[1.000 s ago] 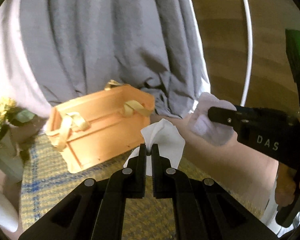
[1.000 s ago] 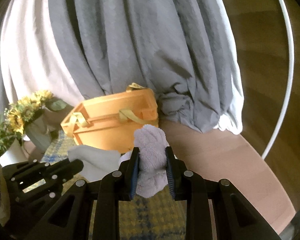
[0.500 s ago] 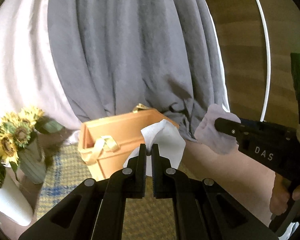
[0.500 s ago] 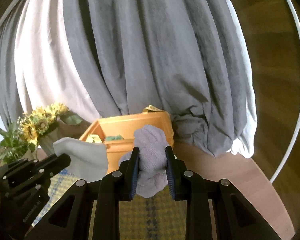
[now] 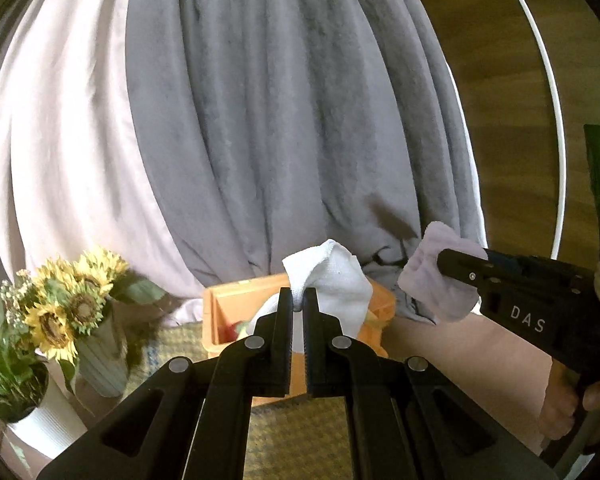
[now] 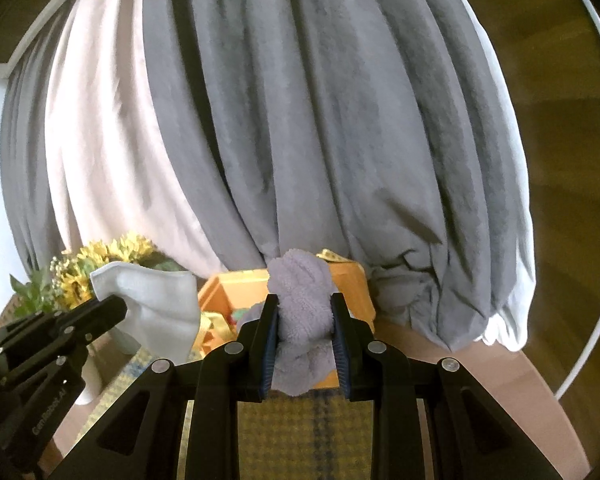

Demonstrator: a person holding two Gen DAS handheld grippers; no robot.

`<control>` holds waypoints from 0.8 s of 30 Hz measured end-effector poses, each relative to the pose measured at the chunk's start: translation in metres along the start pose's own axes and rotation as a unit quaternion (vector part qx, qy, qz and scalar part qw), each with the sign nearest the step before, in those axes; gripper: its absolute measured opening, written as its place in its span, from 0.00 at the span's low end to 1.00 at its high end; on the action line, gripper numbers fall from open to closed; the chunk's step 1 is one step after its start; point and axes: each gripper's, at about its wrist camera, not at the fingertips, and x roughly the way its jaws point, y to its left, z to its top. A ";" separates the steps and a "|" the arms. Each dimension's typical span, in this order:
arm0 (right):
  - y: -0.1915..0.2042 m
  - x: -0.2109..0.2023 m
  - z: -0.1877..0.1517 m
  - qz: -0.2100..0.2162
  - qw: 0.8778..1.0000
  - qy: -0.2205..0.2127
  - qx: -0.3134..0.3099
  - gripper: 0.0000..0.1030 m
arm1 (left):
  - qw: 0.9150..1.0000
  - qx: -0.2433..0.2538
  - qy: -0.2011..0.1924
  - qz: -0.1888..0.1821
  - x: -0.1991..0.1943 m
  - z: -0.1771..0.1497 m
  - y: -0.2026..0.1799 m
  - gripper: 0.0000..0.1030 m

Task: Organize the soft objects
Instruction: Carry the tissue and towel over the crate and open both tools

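- My left gripper is clamped tight on a white cloth, whose bunched corner stands up above the jaws.
- My right gripper is closed around a thick lilac towel, squeezed between the blue pads and hanging below them.
- Under both lies a yellow checked mat on the pinkish tabletop.
- Just beyond the cloths sits an orange wooden box; something red and green lies inside, too hidden to name.
- Left of it stand sunflowers in a vase.
- Behind everything hang grey and white curtains.
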 end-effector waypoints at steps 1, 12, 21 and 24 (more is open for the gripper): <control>0.002 0.002 0.002 0.003 1.000 -0.003 -0.001 0.25 | 1.000 0.000 -0.002 0.001 0.001 0.002 0.002 0.06; 0.005 0.026 0.023 0.012 0.999 -0.029 -0.008 0.25 | 0.999 0.006 -0.030 0.009 0.029 0.023 0.014 0.06; 0.005 0.065 0.036 0.012 0.999 -0.031 -0.012 0.25 | 0.999 0.000 -0.029 0.014 0.067 0.032 0.021 0.06; 0.003 0.080 0.039 0.011 1.000 -0.027 -0.011 0.25 | 1.000 -0.003 -0.023 0.015 0.084 0.033 0.024 0.06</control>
